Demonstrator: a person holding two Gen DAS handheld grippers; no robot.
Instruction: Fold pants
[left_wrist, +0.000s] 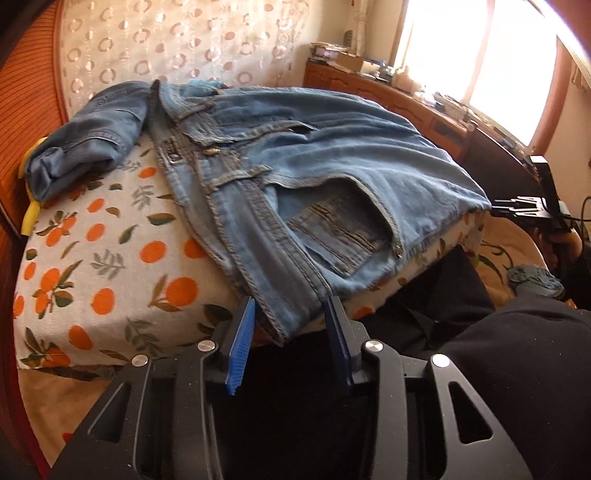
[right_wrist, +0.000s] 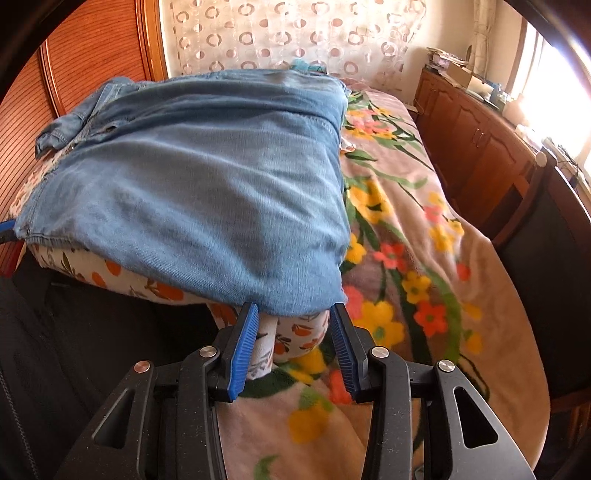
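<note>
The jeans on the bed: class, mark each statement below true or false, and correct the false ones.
1. The jeans lie on a cushion printed with oranges. True.
2. The left gripper is shut with nothing near its jaws. False: its jaws stand apart, with the waistband corner hanging between them.
3. The blanket under the cushion is plain white. False: it shows yellow and red flowers.
4. The right gripper sits at the near edge of the jeans with jaws apart. True.
5. The window is dark. False: bright daylight comes through the window.
</note>
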